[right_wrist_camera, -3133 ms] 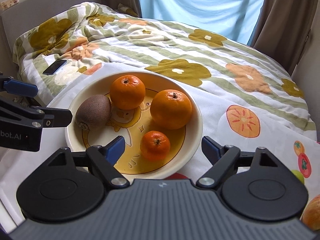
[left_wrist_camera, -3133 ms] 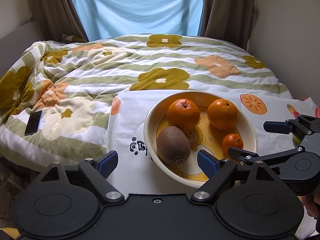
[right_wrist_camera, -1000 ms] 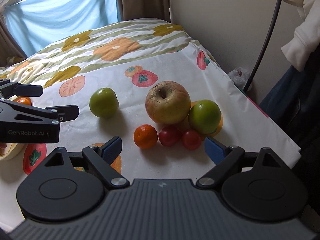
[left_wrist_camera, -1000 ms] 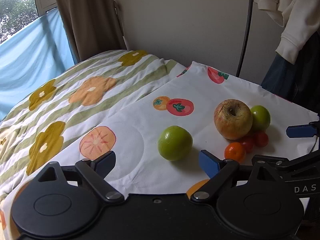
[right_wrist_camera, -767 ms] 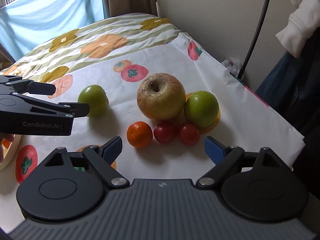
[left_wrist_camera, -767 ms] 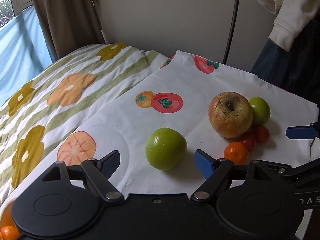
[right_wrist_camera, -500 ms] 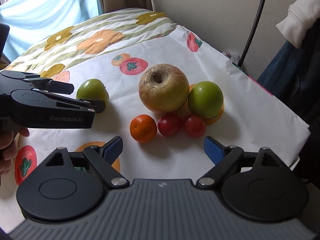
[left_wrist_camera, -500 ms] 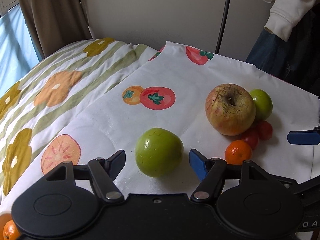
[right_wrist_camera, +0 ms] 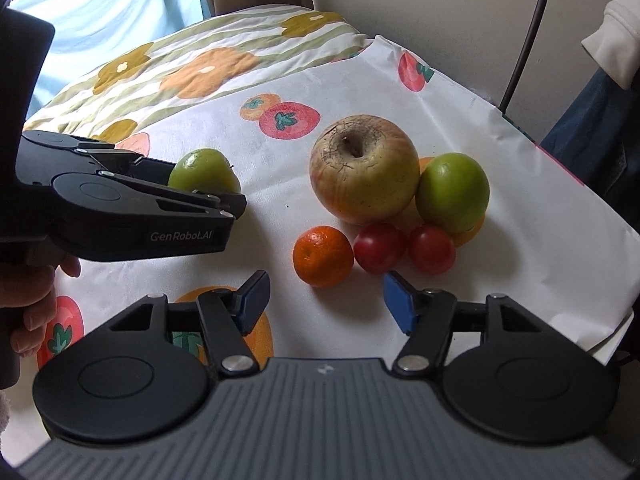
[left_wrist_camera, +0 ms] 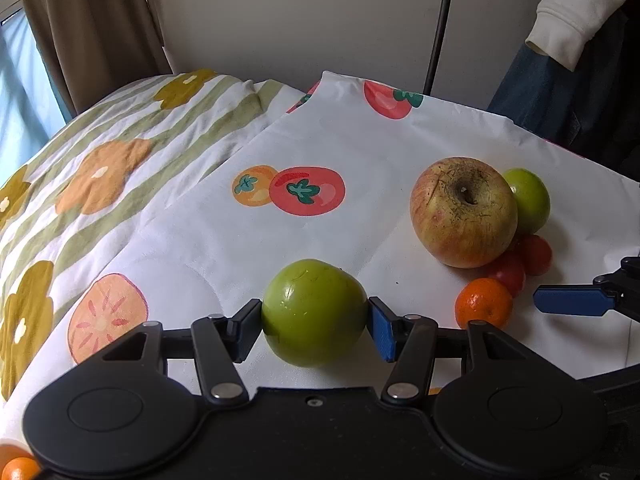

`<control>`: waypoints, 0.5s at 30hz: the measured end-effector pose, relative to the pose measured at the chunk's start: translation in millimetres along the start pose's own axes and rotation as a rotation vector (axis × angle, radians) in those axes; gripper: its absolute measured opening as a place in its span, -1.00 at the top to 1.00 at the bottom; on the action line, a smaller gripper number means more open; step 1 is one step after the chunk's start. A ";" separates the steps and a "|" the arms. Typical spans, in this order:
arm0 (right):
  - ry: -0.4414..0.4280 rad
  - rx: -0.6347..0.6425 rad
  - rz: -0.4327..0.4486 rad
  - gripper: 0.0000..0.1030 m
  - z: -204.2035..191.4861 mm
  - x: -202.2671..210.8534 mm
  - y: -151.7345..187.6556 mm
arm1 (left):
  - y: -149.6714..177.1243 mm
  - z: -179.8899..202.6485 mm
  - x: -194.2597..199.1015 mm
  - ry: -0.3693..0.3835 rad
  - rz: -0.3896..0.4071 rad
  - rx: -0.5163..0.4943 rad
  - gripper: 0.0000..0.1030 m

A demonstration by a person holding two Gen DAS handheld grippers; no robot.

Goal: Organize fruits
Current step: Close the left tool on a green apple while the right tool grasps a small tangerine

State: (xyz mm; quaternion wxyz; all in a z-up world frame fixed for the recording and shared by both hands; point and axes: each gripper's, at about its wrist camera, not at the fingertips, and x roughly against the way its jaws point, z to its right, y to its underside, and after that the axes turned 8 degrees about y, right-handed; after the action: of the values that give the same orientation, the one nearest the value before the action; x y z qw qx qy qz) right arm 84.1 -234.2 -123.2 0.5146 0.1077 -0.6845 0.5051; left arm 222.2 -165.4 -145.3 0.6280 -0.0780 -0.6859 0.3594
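The left tool has just been closing, and both its pads now press the sides of a green fruit that sits on the white fruit-print cloth. The right tool has also just been narrowing, yet its jaws stand apart with nothing between them; a small mandarin lies just beyond its tips. Farther on, two cherry tomatoes, a big apple and a second green fruit cluster touching. Right of them the cloth's edge drops off nearby; bare cloth lies open beyond the left tool.
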 end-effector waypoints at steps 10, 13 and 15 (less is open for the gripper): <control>-0.015 -0.023 -0.026 -0.25 -5.9 -11.3 -4.9 | 3.1 -4.7 3.1 -0.017 -0.005 0.021 -0.17; -0.013 -0.030 -0.032 -0.23 -6.2 -14.8 -6.7 | 4.1 -6.4 4.0 -0.023 -0.007 0.029 -0.17; -0.019 -0.041 -0.037 -0.23 -5.6 -17.1 -8.1 | 6.2 -7.4 5.9 -0.023 -0.006 0.039 -0.17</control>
State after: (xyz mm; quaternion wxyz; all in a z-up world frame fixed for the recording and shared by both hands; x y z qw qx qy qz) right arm 100.5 -239.9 -132.6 0.5192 0.1148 -0.6974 0.4804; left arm 225.6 -154.7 -144.6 0.6228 -0.0594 -0.6860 0.3716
